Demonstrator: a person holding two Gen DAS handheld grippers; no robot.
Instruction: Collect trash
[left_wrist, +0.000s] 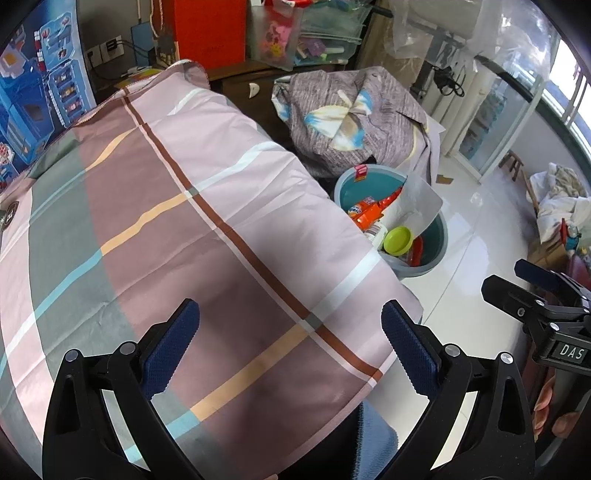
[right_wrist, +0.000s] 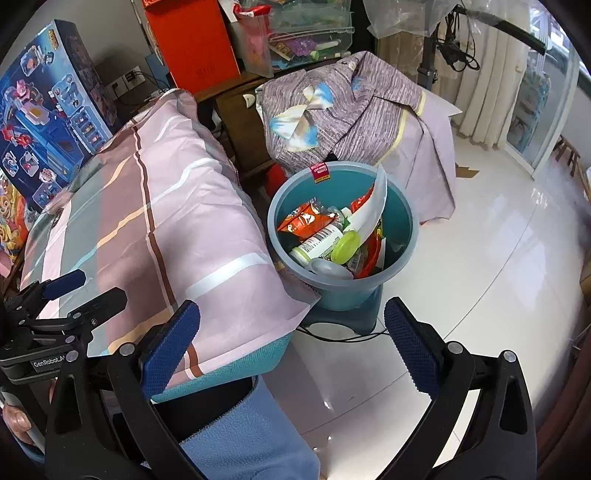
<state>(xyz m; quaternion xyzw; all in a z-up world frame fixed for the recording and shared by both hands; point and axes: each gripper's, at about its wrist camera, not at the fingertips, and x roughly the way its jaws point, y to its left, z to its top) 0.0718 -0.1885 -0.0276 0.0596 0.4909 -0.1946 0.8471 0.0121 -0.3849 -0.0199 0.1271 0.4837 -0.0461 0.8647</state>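
A blue-grey trash bin (right_wrist: 400, 254) stands on the floor beside the table; it also shows in the left wrist view (left_wrist: 441, 240). It holds orange wrappers (right_wrist: 306, 221), a white bottle (right_wrist: 317, 242) with a green lid (right_wrist: 345, 246), a grey item and a sheet of white paper (right_wrist: 371, 210). My left gripper (left_wrist: 290, 349) is open and empty above the checked tablecloth (left_wrist: 166, 221). My right gripper (right_wrist: 291, 349) is open and empty, above the table corner and floor, short of the bin. Each gripper shows at the other view's edge.
The tablecloth-covered table (right_wrist: 177, 206) fills the left. A bundle of purple cloth (right_wrist: 354, 107) lies behind the bin. A toy box (right_wrist: 48, 110), an orange box (right_wrist: 192, 40) and clear containers (right_wrist: 303, 33) stand at the back. Glossy white floor (right_wrist: 480, 277) is at right.
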